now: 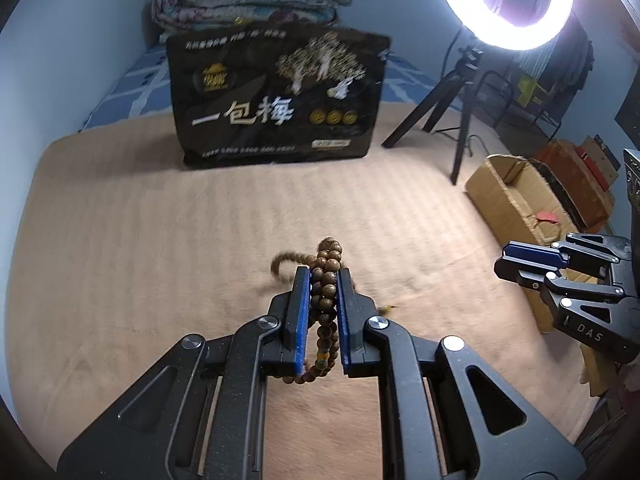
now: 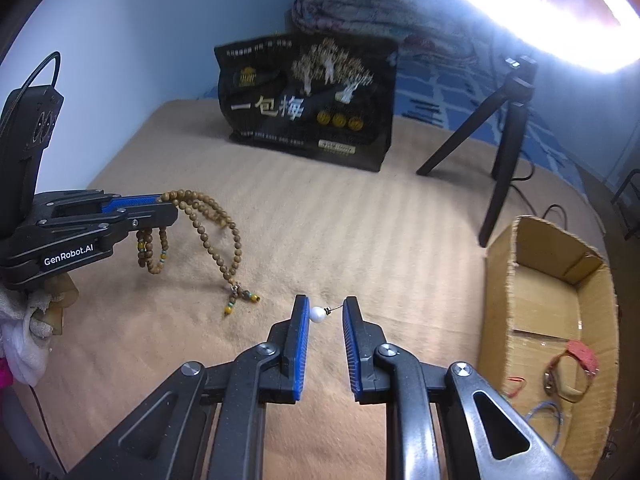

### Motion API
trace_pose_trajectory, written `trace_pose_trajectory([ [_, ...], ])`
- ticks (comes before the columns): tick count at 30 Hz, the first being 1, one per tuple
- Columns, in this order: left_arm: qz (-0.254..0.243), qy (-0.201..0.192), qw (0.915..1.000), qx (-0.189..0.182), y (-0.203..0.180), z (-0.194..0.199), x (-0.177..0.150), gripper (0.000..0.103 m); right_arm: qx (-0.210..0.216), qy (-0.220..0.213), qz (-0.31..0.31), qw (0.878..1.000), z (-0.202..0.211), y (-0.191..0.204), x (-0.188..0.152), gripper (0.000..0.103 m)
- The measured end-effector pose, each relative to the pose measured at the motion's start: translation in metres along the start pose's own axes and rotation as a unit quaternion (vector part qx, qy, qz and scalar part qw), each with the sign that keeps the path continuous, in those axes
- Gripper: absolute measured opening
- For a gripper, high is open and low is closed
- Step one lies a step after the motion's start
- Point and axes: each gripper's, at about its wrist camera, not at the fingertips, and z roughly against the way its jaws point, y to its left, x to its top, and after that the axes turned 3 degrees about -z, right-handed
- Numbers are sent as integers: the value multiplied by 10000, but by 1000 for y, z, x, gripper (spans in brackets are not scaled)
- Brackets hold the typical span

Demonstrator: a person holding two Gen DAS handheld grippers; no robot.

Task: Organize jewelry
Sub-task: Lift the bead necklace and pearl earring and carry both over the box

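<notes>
While the tan blanket (image 2: 280,220) fills the middle of both views, the cardboard box (image 2: 516,264) sits at the right edge of the right wrist frame, open-topped, with a red-strapped item (image 2: 576,364) and thin cords already lying on its floor. Judged drop target: that box.

Left tongs (image 1: 324,276): narrow, clamped on the wooden bead strand (image 1: 326,300), several loops bunched between the blue pads. In the right wrist view the strand droops from the tongs at centre left, and its tassel end (image 2: 240,300) rests on the blanket. Part held, part dragging.

Right tongs (image 2: 325,312): partly open, a pearl earring (image 2: 318,314) between the tips at lower centre. The pearl touches the left pad; its thin post reaches toward the right pad. Firm grip or mere contact: cannot tell.

Step in hand, as judged: carry both pieces to the box.
- Lift the left tongs higher before travelling, so the tassel clears the blanket and does not snag on the box wall.
- Close the right tongs gently along the pearl-post axis; a round pearl may squirt sideways.
- Release over the box floor, low, apart from the cords.
</notes>
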Motion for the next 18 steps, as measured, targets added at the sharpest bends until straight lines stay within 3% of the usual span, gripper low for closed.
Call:
trace_pose_trajectory([
  [18, -249, -341, 9987, -280, -73, 30, 27, 11, -356, -339, -386, 9980, 72, -60, -29, 15],
])
